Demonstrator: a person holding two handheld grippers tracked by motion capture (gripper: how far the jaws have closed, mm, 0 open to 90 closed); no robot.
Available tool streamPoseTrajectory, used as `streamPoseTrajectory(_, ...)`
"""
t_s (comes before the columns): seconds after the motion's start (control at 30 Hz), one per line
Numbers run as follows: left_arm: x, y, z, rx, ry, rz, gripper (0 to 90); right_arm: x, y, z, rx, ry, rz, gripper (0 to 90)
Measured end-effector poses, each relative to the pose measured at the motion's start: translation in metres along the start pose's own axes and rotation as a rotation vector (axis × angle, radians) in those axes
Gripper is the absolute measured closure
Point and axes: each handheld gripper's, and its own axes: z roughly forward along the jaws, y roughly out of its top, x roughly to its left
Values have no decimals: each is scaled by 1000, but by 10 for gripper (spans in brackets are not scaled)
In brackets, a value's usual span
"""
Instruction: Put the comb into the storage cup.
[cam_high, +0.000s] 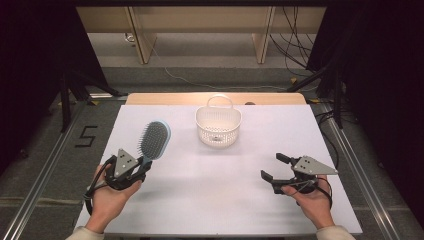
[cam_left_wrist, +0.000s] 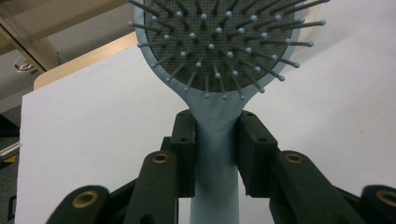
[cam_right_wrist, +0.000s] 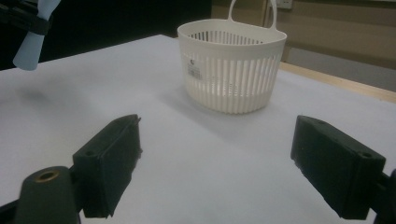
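The left gripper (cam_high: 141, 165) sits at about eight o'clock on the white table (cam_high: 210, 200), its jaws pinched on the neck of a pale blue hairbrush (cam_high: 154, 140); the left gripper view shows both pads pressed flat against the handle just below the bristled head (cam_left_wrist: 219, 46). The brush is lifted off the surface, its head tilted up toward one o'clock from the grip, bristles facing the camera. The right gripper (cam_high: 276, 167) rests at about four o'clock with its jaws spread wide and nothing between them, aimed toward ten o'clock. A white slotted basket (cam_high: 218, 125) stands upright at twelve o'clock, near the far edge of the white sheet, handle up, with a small label on its inner wall (cam_right_wrist: 195, 67). Between the brush head and the basket rim lies a bare stretch of table. The middle of the table, from the two grippers up to the basket, is open. Each gripper is well in from its side edge and close to the near edge.
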Motion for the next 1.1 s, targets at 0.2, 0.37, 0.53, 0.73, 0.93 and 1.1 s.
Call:
streamPoseTrajectory(0.2, -1, 2, 2, -6, -4, 2, 701, 0, 0, -1, 3, -1, 1, 166)
streamPoseTrajectory(0.37, -2, 5, 4, -11, -8, 6, 701, 0, -1, -2, 3, -3, 3, 166)
streamPoseTrajectory(0.53, -3, 8, 7, -14, -13, 9, 701, 0, -1, -3, 5, -8, 5, 166)
streamPoseTrajectory(0.73, -5, 11, 9, -19, -20, 14, 701, 0, -2, -5, 2, -11, 5, 166)
streamPoseTrajectory(0.93, -5, 13, 11, -25, -21, 15, 701, 0, -2, -6, 2, -16, 6, 166)
streamPoseTrajectory(1.1, -6, 14, 12, -32, -25, 16, 701, 0, -2, -7, 3, -18, 7, 166)
